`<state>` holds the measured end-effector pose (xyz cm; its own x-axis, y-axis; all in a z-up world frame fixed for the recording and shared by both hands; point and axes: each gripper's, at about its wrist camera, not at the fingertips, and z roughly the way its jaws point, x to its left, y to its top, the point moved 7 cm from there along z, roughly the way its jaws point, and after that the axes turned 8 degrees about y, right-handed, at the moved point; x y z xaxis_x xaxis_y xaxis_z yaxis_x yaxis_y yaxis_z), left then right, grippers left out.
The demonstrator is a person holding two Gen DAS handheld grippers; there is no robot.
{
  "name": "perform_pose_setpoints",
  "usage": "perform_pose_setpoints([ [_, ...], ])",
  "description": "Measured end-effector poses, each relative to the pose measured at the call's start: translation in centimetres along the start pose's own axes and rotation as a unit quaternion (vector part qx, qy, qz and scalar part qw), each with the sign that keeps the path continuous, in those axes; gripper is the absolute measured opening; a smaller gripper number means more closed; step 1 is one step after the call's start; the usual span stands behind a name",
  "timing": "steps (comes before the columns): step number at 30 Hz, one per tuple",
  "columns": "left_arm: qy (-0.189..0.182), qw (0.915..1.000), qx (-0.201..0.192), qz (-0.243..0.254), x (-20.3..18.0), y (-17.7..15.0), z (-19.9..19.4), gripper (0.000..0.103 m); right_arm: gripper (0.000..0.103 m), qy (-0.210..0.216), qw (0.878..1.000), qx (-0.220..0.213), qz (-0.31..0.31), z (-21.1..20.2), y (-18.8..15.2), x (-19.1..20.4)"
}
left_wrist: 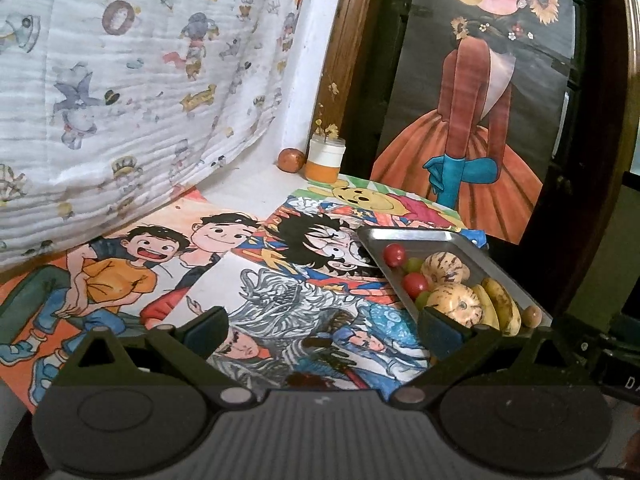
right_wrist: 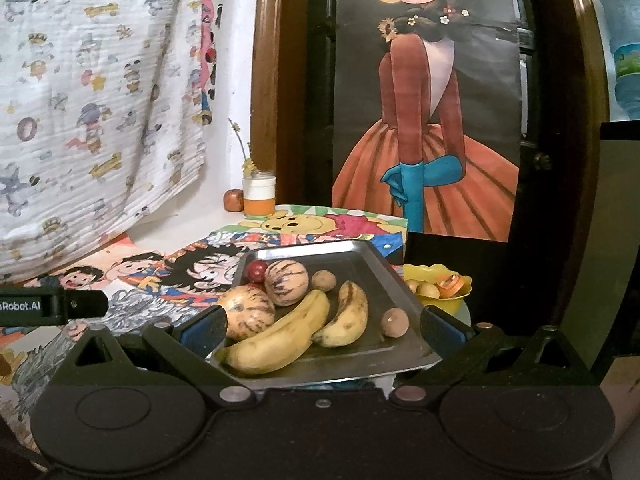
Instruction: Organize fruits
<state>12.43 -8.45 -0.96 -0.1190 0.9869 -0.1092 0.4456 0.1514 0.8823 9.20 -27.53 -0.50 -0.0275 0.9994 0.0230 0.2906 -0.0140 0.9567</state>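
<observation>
The fruit lies in a steel tray [right_wrist: 372,256] at lower centre of the right wrist view: two bananas [right_wrist: 280,334], two striped melons [right_wrist: 286,282], a red fruit [right_wrist: 256,271] and two small brown fruits [right_wrist: 395,322]. Right of the tray, partly behind its edge, stands a yellow bowl [right_wrist: 438,284] with small round fruits and orange peel. At the back, a jar [right_wrist: 259,194] with dried stems and a brown ball [right_wrist: 233,200] stand beside it against the wall. A patterned cloth [right_wrist: 100,100] hangs upper left, and a girl poster [right_wrist: 424,120] fills upper right. Cartoon drawings [left_wrist: 168,272] cover the table.

The right gripper [right_wrist: 324,326] hangs wide open over the tray's near edge, holding nothing; its left finger hides part of the nearer melon. The left gripper [left_wrist: 326,328] is also spread wide and empty, above the drawings, the tray at its right finger.

Only the left wrist view shows two red fruits and green grapes [left_wrist: 414,266] at the tray's left side; the bowl is out of its frame. Only the right wrist view shows the bowl, and the other gripper's body at mid left.
</observation>
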Motion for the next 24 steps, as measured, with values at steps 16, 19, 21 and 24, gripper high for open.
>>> perform_pose_setpoints([
  [16,0.004,0.9996,-0.011,0.026,2.7,-1.4,-2.8,0.103,0.102,0.035,0.999,0.014,-0.001,-1.8,-1.7,3.7],
  [19,0.007,0.9995,-0.015,0.028,3.3,-1.5,-3.3,0.103,0.102,0.042,0.999,0.012,0.002,-2.1,-1.8,4.3],
  [21,0.008,0.9994,-0.018,0.029,3.6,-1.5,-3.7,0.103,0.102,0.046,0.999,0.009,0.005,-2.3,-1.8,4.6],
  [24,0.01,0.9992,-0.02,0.033,4.0,-1.7,-4.1,0.103,0.102,0.052,0.999,0.008,0.008,-2.6,-2.1,5.3],
])
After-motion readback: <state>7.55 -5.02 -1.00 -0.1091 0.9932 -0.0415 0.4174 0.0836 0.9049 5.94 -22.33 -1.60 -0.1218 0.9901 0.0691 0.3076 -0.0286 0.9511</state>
